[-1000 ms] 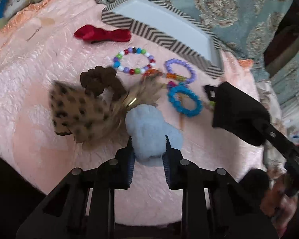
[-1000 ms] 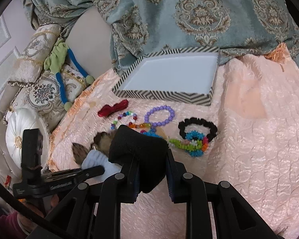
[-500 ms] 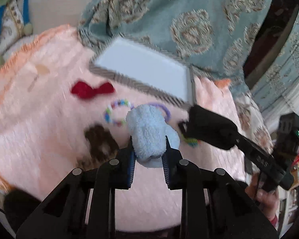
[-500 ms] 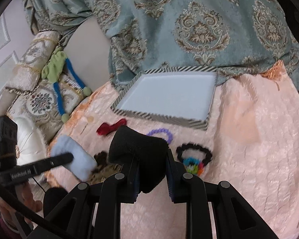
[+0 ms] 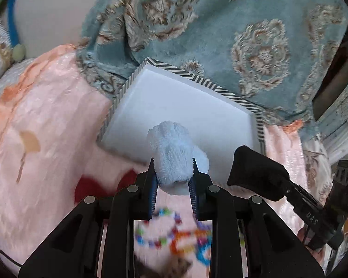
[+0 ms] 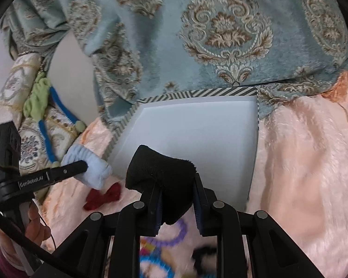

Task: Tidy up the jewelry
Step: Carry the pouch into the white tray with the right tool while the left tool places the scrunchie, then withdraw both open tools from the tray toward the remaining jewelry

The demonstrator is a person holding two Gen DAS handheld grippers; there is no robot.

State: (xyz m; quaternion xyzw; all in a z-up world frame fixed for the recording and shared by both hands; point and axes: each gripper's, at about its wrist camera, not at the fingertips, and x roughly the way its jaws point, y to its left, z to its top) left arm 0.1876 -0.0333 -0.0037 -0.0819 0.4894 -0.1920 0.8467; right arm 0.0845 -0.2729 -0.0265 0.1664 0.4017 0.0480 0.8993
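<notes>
My left gripper [image 5: 172,173] is shut on a light blue fluffy scrunchie [image 5: 174,150] and holds it above the near edge of a white tray with a striped rim [image 5: 132,81]. My right gripper [image 6: 176,199] is shut on a black fuzzy scrunchie [image 6: 160,173], held just before the same tray [image 6: 197,92]. The right gripper and black scrunchie [image 5: 257,171] also show in the left wrist view. The left gripper with the blue scrunchie [image 6: 90,164] shows in the right wrist view. A red bow [image 6: 103,195] lies on the pink cover; it also shows in the left wrist view [image 5: 90,187]. Blurred bead bracelets [image 5: 174,234] lie below.
The tray sits on a pink quilted cover [image 6: 301,162] against a teal patterned blanket [image 6: 220,34]. Patterned cushions and a green and blue toy [image 6: 39,97] lie at the left. A purple bead bracelet [image 6: 181,234] and a black hair tie [image 6: 204,257] lie near my right gripper, blurred.
Both grippers have lifted their scrunchies off the cover and moved forward toward the white tray. The bracelets and hair ties now lie below and behind the fingers.
</notes>
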